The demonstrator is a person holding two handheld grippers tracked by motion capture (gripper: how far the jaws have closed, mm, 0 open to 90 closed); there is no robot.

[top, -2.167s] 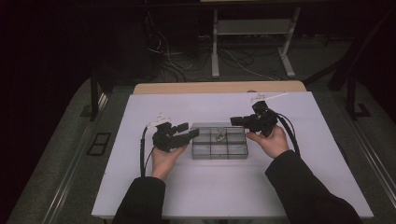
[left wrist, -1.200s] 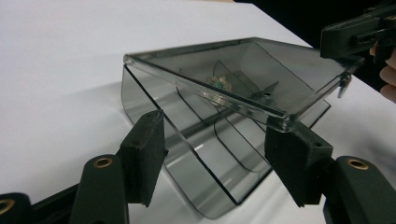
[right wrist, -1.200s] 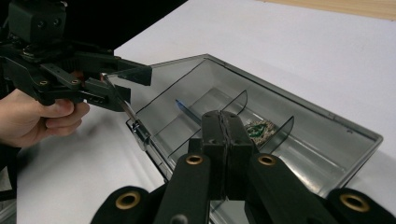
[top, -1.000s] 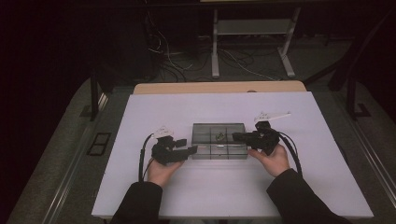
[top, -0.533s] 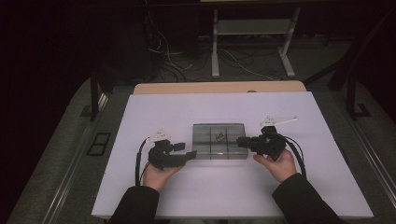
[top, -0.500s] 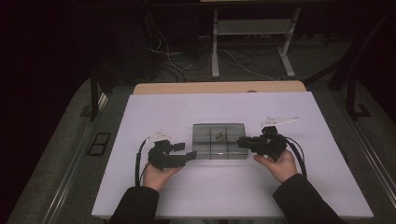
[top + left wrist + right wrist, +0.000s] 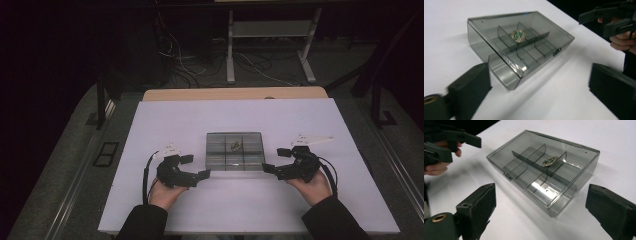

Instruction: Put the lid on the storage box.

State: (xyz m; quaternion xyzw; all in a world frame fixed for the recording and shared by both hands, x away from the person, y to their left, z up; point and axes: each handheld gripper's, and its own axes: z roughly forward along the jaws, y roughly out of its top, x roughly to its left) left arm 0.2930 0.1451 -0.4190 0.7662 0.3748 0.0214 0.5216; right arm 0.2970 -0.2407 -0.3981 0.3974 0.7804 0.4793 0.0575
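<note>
Letting go cleanly looks like the job now: both claws should draw straight back so the box [image 7: 235, 151] stays put mid-worktop [image 7: 170, 120]. The left claw [image 7: 196, 166] and right claw [image 7: 275, 160] have just been opening, wide and empty, flanking it. Smoky clear plastic, lid shut, dividers inside, one small greenish trinket [image 7: 550, 160].

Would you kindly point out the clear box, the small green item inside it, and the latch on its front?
clear box [image 7: 574, 157], right gripper view, on the closed lid.
small green item [image 7: 518, 35], left gripper view, on its middle.
latch [image 7: 557, 51], left gripper view, on the front edge clasp.
</note>
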